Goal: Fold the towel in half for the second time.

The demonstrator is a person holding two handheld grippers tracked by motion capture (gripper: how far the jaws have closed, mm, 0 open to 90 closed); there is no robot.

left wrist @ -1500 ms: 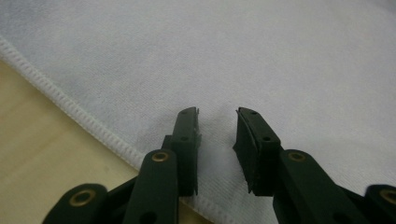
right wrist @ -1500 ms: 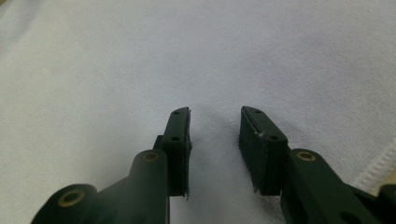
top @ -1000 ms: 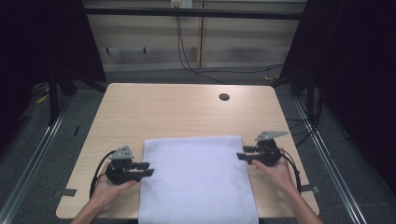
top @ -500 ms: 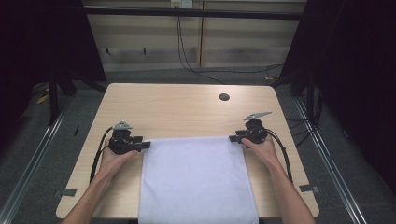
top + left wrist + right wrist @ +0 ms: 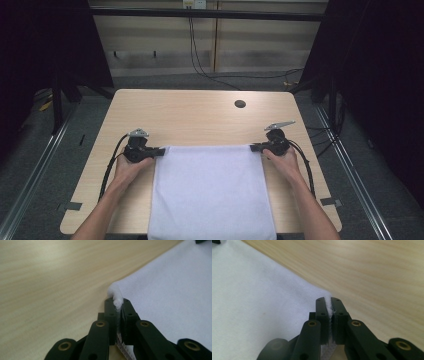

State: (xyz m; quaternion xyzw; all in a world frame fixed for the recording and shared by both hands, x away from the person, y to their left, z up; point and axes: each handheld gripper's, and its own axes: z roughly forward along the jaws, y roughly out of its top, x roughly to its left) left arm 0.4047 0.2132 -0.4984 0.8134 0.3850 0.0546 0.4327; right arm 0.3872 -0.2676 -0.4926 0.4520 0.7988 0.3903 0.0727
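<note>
left gripper (image 5: 117, 308): jaws clamped on white cloth (image 5: 210, 190) far-left corner, tuft poking past tips | right gripper (image 5: 330, 307): jaws pinched on far-right corner | cloth flat on wooden table (image 5: 200, 115), near edge hangs over table's front | round hole (image 5: 240, 104) well beyond cloth

No legible text

No letters, numbers, labels or brand marks can be read on anything near either gripper's fingers, or anywhere else in these views.
</note>
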